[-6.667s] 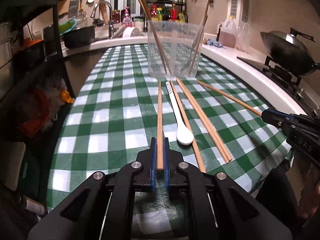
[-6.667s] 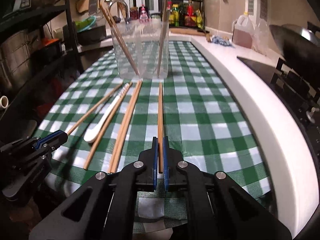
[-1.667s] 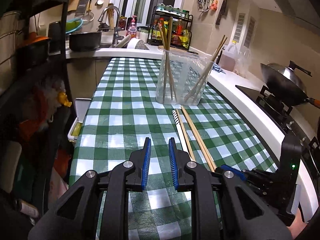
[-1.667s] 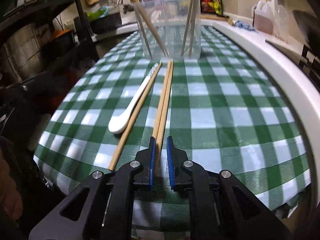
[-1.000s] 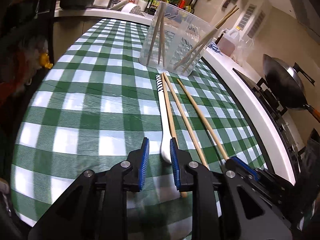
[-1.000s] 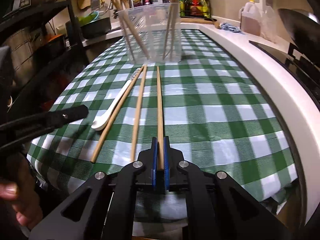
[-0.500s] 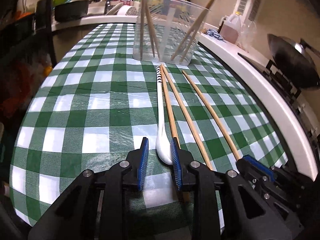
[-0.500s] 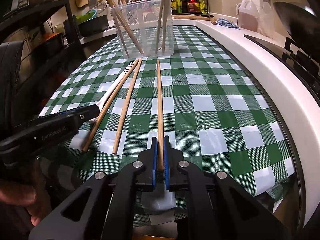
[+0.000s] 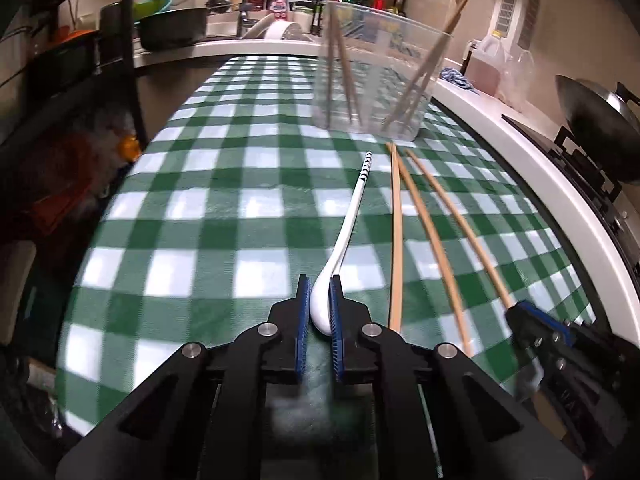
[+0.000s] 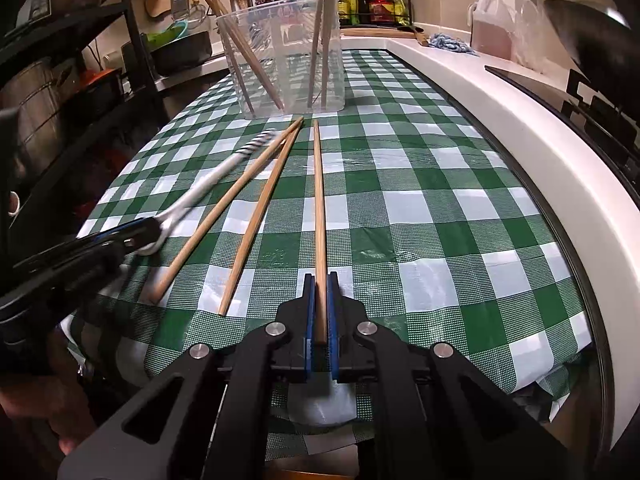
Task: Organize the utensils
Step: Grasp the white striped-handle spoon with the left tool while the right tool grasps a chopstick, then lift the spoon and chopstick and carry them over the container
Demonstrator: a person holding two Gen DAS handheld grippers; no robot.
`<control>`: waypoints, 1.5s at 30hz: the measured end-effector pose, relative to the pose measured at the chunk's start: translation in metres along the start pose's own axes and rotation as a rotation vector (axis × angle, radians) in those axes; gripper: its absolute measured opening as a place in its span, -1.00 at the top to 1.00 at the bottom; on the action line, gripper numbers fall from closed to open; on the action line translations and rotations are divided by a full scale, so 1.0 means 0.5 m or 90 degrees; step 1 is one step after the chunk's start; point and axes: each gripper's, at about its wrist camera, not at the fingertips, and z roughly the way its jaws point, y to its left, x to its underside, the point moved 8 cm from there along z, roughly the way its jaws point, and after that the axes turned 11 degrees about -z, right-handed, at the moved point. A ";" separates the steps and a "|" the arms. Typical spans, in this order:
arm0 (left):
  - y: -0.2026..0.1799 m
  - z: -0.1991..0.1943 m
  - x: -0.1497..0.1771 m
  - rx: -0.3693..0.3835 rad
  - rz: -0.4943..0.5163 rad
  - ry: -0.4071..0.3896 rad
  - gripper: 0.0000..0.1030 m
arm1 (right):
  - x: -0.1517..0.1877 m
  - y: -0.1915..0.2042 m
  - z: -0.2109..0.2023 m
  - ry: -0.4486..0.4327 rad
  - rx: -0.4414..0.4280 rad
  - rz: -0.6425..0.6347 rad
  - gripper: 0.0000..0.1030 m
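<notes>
At the near edge of the table, the left gripper was clamped on the white spoon's bowl. The right gripper was clamped on a chopstick lying on the cloth; two others lay between.

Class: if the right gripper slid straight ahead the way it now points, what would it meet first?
Probably the clear plastic container. The right gripper, shut on a chopstick, points along it toward the container's base; depth is uncertain.

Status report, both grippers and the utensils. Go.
Left gripper shut on white spoon. Right gripper shut on chopstick. Two chopsticks loose on cloth. Clear container ahead, unobstructed.
</notes>
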 end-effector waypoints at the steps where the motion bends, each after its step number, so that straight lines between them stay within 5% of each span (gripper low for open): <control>1: 0.006 -0.004 0.005 0.000 0.002 0.001 0.81 | 0.002 0.000 -0.001 -0.001 0.001 -0.001 0.88; 45: -0.006 -0.008 0.018 -0.010 0.070 -0.023 0.77 | -0.004 -0.001 0.005 -0.004 0.007 -0.009 0.89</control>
